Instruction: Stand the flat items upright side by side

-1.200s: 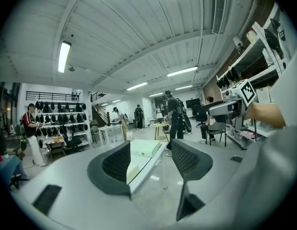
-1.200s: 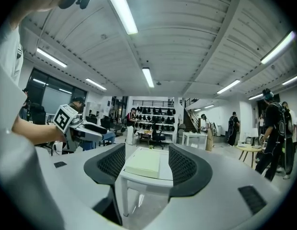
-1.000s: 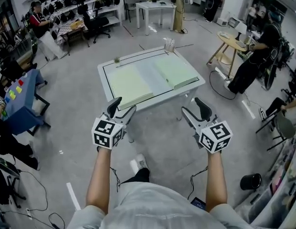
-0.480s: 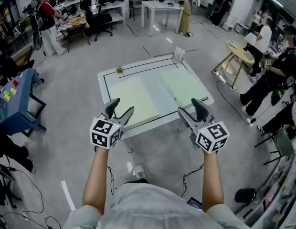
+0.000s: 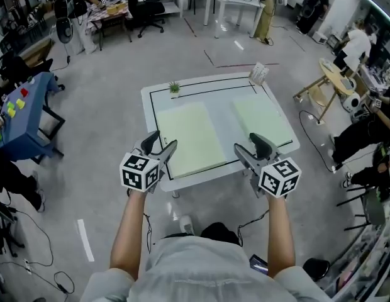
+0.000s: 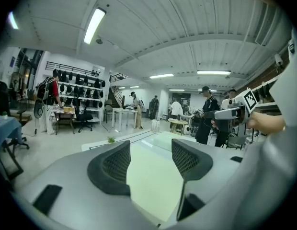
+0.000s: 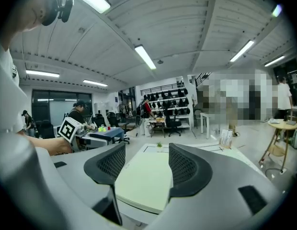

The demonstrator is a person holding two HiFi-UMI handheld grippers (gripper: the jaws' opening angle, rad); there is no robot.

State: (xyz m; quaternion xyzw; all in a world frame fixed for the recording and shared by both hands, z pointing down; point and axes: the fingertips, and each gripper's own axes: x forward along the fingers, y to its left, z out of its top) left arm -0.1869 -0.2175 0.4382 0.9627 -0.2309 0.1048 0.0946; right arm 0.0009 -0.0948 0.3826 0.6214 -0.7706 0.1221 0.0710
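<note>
Pale green left board [image 5: 189, 137] and right board [image 5: 264, 121] lie flat on the white table [image 5: 146, 106].
Since a second ago, the table has drawn closer. The left gripper [image 5: 161, 145] is now at its 7 o'clock edge and the right gripper [image 5: 251, 148] at 5 o'clock, fingers spread on nothing (neither touches a board). A small plant [image 5: 175, 87] stands at 11 o'clock and a card stand [image 5: 259, 73] at 1 o'clock, its print illegible.

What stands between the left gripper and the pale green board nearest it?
Nothing visible does. The left gripper hovers open at the near edge of the left green board; the small plant stands beyond the board, out of the way.
</note>
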